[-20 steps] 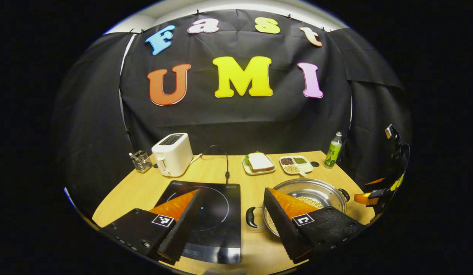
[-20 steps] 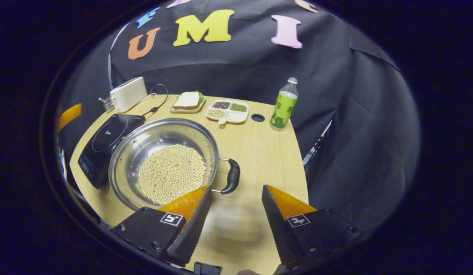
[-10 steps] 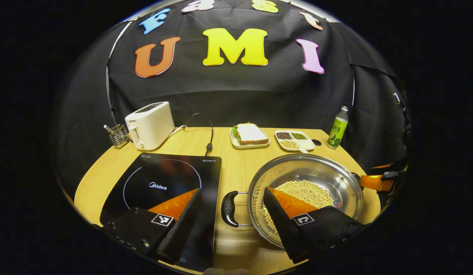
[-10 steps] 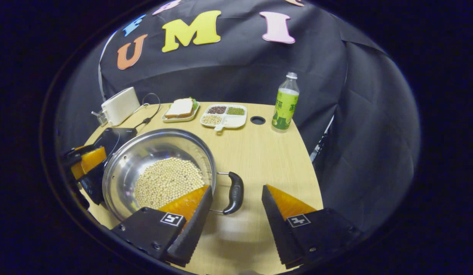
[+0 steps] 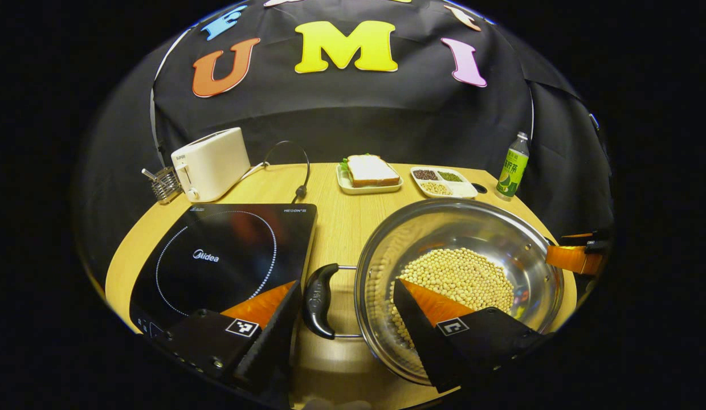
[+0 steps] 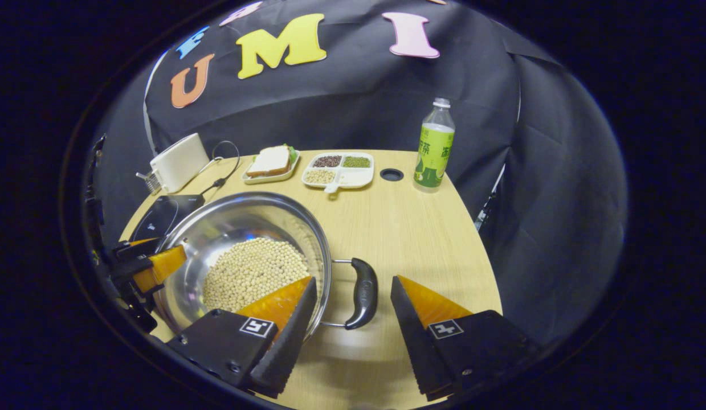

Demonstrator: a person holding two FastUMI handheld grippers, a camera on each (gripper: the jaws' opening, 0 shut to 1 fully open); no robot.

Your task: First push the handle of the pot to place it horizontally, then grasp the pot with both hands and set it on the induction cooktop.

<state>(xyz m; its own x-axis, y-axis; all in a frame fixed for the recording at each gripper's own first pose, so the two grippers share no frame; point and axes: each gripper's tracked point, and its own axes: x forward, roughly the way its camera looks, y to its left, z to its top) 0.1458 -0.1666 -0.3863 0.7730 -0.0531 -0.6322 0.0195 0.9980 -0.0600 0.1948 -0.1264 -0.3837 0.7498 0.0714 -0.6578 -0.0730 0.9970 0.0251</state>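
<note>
Now both the left gripper (image 5: 346, 296) and right gripper (image 6: 353, 293) gape open, each straddling a handle of the pot (image 5: 461, 228) beside the induction cooktop (image 5: 216, 256).

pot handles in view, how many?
2. One handle sits on the pot's side facing the cooktop, between the left gripper's fingers; the other handle sits opposite, between the right gripper's fingers.
</note>
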